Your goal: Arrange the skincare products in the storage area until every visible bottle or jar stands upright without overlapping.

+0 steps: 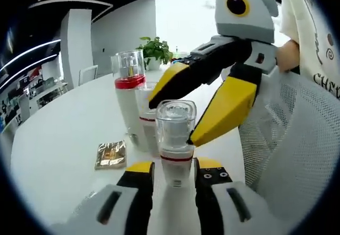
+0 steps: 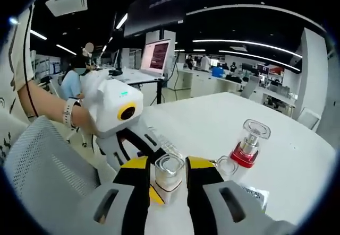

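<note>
The white table point(image 1: 58, 134) lies bare and wide to one side of the bottles, its curved edge well apart from them; a mesh chair point(image 1: 297, 139) crowds the other side. A small bottle point(image 1: 176, 139) with a clear cap and red band stands upright, pinched by the left claw point(image 1: 175, 172) and also by the right claw point(image 2: 169, 177). Just behind stands a taller red-collared bottle point(image 1: 129, 94), with a foil packet point(image 1: 111, 154) lying flat nearby.

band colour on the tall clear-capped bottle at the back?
Red band under the clear cap of the tall white bottle, clearest in the left gripper view.
</note>
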`<state>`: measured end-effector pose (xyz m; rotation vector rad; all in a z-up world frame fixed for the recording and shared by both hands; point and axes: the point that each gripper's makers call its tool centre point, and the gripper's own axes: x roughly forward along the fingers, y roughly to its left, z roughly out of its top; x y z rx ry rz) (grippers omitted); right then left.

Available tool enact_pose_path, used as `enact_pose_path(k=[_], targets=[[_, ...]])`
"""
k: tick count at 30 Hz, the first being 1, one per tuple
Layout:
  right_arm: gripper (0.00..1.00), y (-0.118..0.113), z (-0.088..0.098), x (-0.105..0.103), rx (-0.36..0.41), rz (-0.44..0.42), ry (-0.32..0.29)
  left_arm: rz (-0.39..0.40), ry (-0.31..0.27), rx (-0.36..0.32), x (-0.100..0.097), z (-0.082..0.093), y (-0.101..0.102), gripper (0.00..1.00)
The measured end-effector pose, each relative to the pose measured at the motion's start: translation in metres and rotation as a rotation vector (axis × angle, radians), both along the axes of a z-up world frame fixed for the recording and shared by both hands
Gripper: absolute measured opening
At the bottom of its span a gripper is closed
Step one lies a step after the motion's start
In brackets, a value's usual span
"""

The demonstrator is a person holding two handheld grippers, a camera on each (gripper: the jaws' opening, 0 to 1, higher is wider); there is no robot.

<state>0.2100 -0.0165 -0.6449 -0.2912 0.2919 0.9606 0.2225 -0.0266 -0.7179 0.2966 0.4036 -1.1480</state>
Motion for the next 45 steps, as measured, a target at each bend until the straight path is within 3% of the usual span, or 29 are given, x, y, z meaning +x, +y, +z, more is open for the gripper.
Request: enact_pose_path(k=[10,25,35,45], targets=[[0.25,-0.029,0.000,-0.011,-0.043,-0.024,-0.003,0.038,0.004,0.028,0.001,-0.002,0.009,0.23],[0.23,-0.033,-0.006,-0.004,-0.058,-0.026,0.019,0.129,0.043,0.053,0.003,-0.005,0.024,0.11],[0.21,-0.047,-0.013,0.014,-0.081,-0.061,0.018,0.142,0.058,0.065,0.008,-0.008,0.019,0.09],[0.21,-0.055,-0.019,0.018,-0.091,-0.087,0.035,0.173,0.074,0.067,0.018,-0.008,0.015,0.09]])
